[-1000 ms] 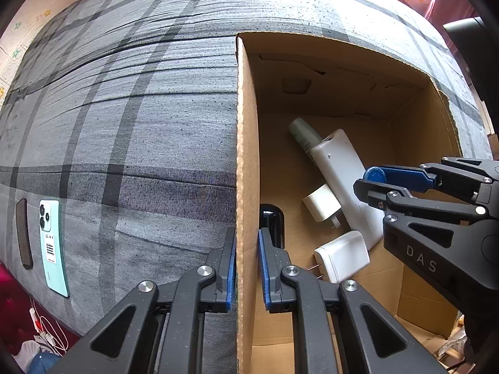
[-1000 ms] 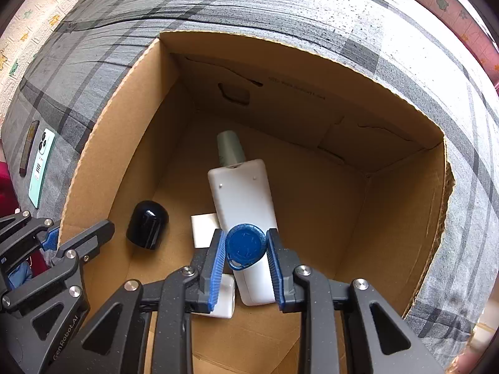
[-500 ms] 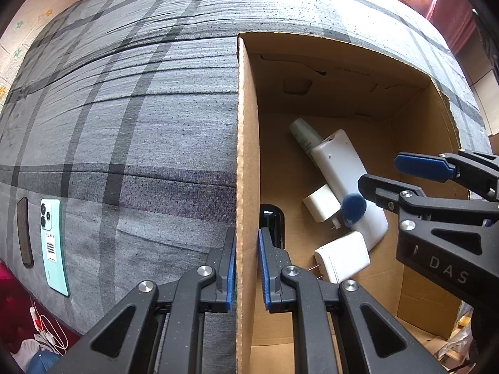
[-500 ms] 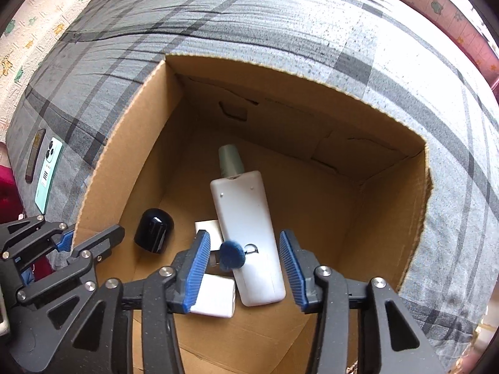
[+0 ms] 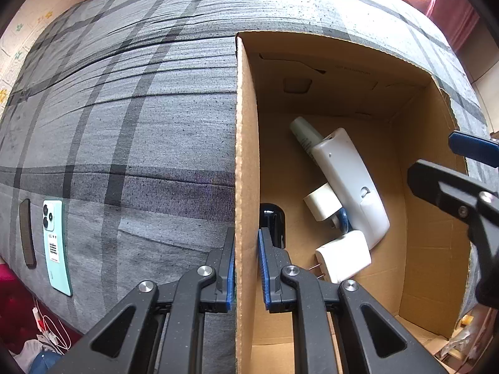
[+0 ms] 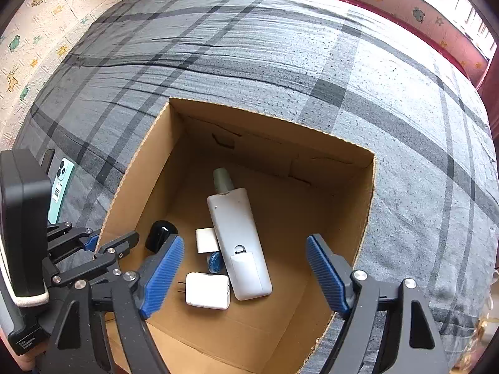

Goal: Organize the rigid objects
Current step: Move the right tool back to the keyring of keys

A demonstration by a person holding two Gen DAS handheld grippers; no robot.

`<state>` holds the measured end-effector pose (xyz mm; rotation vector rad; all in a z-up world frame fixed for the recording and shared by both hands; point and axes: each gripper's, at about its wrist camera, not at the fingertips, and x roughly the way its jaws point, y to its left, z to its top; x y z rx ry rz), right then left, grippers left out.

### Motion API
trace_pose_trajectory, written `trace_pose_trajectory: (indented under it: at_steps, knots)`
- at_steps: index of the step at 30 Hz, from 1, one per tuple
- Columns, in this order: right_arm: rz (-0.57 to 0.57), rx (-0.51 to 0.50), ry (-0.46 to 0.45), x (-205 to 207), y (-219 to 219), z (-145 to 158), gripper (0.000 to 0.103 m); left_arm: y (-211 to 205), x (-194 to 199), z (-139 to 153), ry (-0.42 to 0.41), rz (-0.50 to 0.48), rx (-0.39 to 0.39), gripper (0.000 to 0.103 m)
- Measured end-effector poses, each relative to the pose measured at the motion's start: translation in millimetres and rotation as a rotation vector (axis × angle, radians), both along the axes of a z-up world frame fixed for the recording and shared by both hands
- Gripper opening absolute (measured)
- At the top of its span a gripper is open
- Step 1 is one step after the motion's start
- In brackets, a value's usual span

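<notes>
An open cardboard box (image 6: 369,199) (image 5: 246,143) sits on a grey plaid bed. Inside lie a white remote (image 6: 238,246) (image 5: 349,180), a grey-green tube (image 6: 222,180) (image 5: 304,134), two white chargers (image 6: 207,291) (image 5: 343,257), a black cap (image 6: 159,237) (image 5: 273,215) and a small blue disc (image 6: 215,261) (image 5: 344,222) next to the remote. My left gripper (image 5: 246,268) (image 6: 93,246) is shut on the box's left wall. My right gripper (image 6: 244,275) is open and empty above the box; its fingers (image 5: 452,184) show at the right of the left wrist view.
A mint green phone (image 5: 56,237) (image 6: 60,187) and a dark flat strip (image 5: 26,233) lie on the bed (image 6: 280,56) left of the box. A patterned wall (image 6: 46,15) borders the bed at the far left. Cables and clutter (image 5: 40,333) lie below the bed's near edge.
My right gripper opened and let go of the blue disc, which dropped into the box beside the remote. The right gripper then rose up and back. The left gripper stayed on the wall.
</notes>
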<state>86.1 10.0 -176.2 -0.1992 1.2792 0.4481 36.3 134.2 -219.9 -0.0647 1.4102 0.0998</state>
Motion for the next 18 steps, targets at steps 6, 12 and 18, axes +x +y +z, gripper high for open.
trace_pose_trajectory:
  at_steps: [6,12,18]
  knots:
    - [-0.034,0.009,-0.034,-3.8,-17.8,15.4,0.099,-1.3,-0.4,0.5,-0.001,-0.005,0.005,0.014]
    - [-0.095,0.005,-0.058,-11.1,-47.8,26.5,0.102,-3.7,-1.4,1.6,-0.003,-0.017,0.015,0.014]
    - [-0.172,-0.015,-0.049,-21.8,-85.8,28.6,0.103,-4.5,-3.0,2.3,-0.004,-0.026,0.019,0.014]
